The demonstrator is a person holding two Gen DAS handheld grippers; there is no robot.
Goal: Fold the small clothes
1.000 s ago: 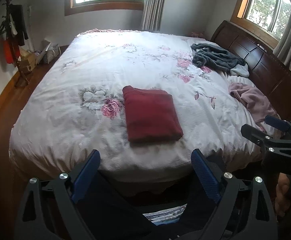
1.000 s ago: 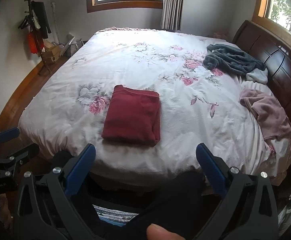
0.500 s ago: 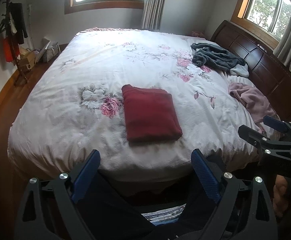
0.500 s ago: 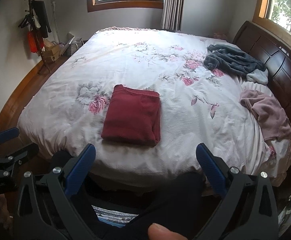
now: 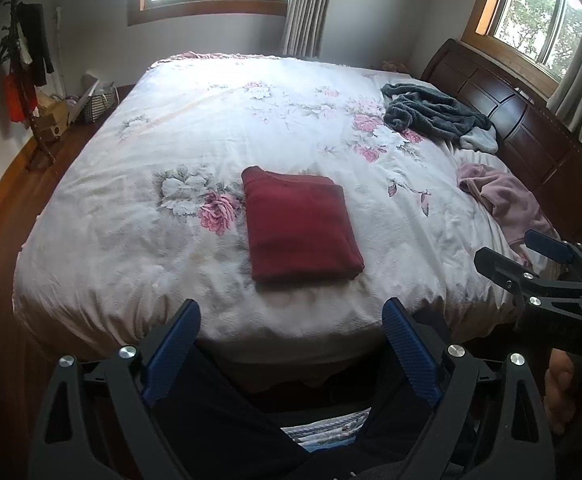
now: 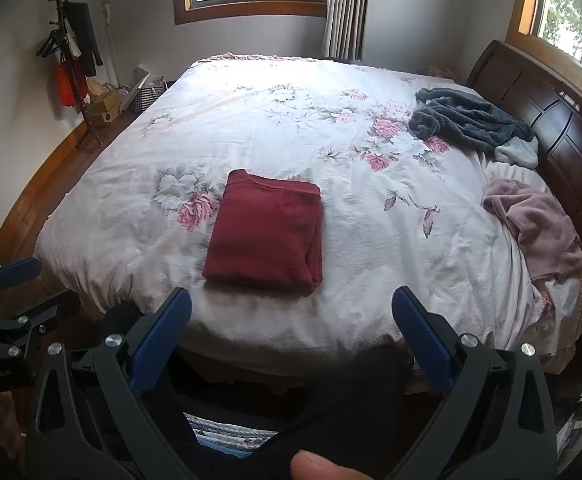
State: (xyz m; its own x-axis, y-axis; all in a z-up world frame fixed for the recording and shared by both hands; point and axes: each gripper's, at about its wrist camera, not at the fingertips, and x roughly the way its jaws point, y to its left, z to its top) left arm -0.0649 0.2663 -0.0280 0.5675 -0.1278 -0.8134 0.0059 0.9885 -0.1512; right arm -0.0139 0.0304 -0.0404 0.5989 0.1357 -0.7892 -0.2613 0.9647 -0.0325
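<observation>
Both tools, left and right, hang spread wide with nothing between their fingers, short of the bed's near edge. The folded red garment lies flat on the bed just beyond them, nothing between. Far right of it, by the headboard, lie a crumpled grey garment and a pink one.

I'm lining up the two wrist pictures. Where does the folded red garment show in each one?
Left wrist view: the folded red garment lies just right of the picture's middle, on the floral bedspread, above the gap of the open left claw.
Right wrist view: the garment lies just left of the middle, above the open right claw.
Shared landmark: the pink printed rose touching the garment's left side.
</observation>
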